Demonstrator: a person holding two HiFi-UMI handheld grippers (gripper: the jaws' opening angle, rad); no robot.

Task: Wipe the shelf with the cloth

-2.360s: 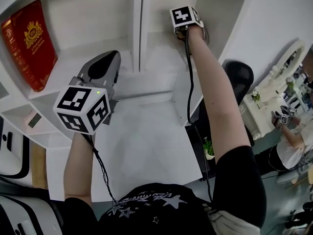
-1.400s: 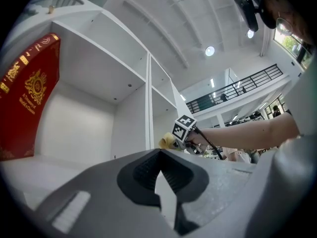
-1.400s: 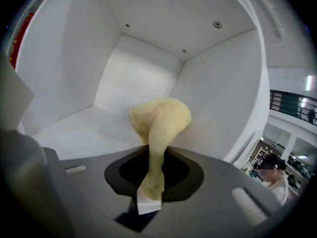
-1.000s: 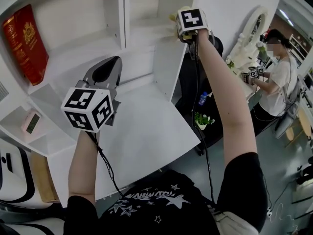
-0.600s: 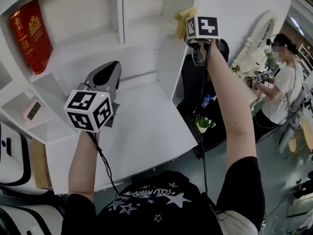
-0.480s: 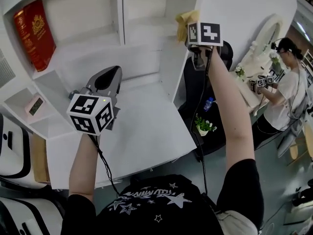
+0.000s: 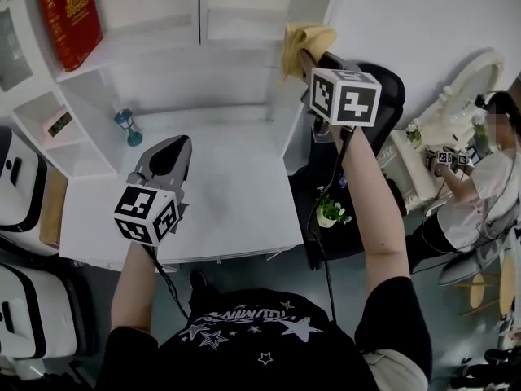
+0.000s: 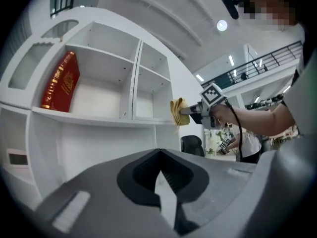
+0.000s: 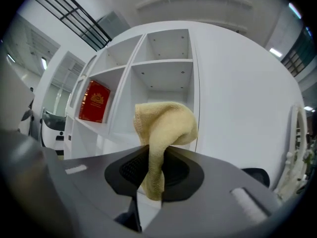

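A yellow cloth (image 7: 304, 41) is pinched in my right gripper (image 7: 308, 59), which is shut on it; it bunches above the jaws and a tail hangs down. In the right gripper view the cloth (image 9: 164, 127) is held in the air, facing the white shelf (image 9: 163, 60) with a gap between them. My left gripper (image 7: 170, 155) hovers over the white desk (image 7: 236, 206), shut with nothing in it. In the left gripper view the cloth (image 8: 178, 112) hangs by the right end of the shelf (image 8: 99, 119).
A red book (image 7: 73, 16) leans in the upper left compartment. A small hourglass (image 7: 124, 126) stands at the desk's back left and a small clock (image 7: 59, 122) sits in a low cubby. A black chair (image 7: 389, 88), a potted plant (image 7: 330, 210) and a person (image 7: 480, 169) are to the right.
My right gripper has drawn back out of the upper right shelf compartment with the cloth and now hangs in front of the shelf's right edge. The left gripper has stayed over the desk.
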